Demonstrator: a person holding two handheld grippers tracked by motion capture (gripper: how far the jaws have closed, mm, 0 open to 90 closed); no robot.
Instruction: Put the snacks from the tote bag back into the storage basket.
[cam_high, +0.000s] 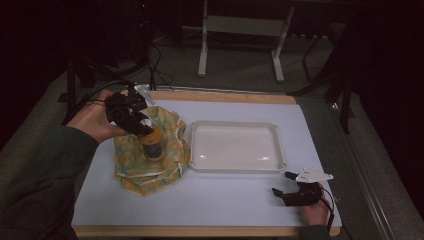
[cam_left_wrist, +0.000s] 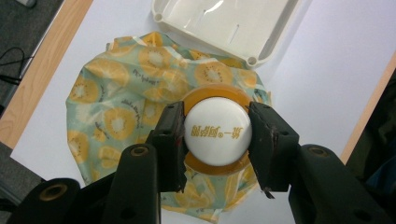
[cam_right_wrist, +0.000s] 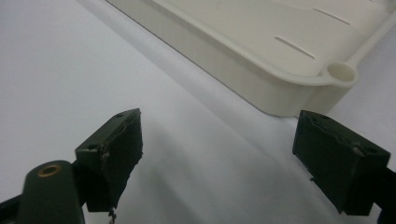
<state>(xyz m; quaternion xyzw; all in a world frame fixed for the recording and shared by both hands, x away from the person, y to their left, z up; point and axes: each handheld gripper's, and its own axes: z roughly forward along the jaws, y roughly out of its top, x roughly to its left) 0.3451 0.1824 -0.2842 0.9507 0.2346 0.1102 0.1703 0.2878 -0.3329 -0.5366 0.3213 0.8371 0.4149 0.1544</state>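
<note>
Left gripper (cam_high: 137, 120): seen at about 9 o'clock on the mat in the high view, held by a hand (cam_high: 95, 122); its jaws are clamped on the white cap of the bottle, one jaw on each side.
Bottle (cam_left_wrist: 215, 130): an orange body is seen under a white cap (cam_high: 146, 123); it stands on the cloth, near its middle.
Writing: orange characters are printed across the cap (they are too small to be read with certainty, and seem upside down in the left gripper view).
Cloth (cam_high: 150, 165): a crumpled piece in green and yellow with a fruit-slice print; small dark lettering is scattered over it but cannot be read. Its 3 o'clock edge lies just beside the tray.
Tray (cam_high: 235, 165): a white, shallow tray with rounded corner posts, set at the centre of the mat, toward 3 o'clock of the cloth.
Right gripper (cam_right_wrist: 219, 154): found at about 5 o'clock in the high view; its jaws are spread wide with nothing between them, and a tray corner (cam_right_wrist: 341, 74) is seen just beyond them.
Mat (cam_high: 225, 195): pale, laid on a wooden table (cam_high: 220, 95) whose edge shows as a border at 12 and 6 o'clock.
Open room: a bare strip of mat is left at 6 o'clock of the tray, between cloth and right gripper, and another beyond the tray at 12 o'clock.
</note>
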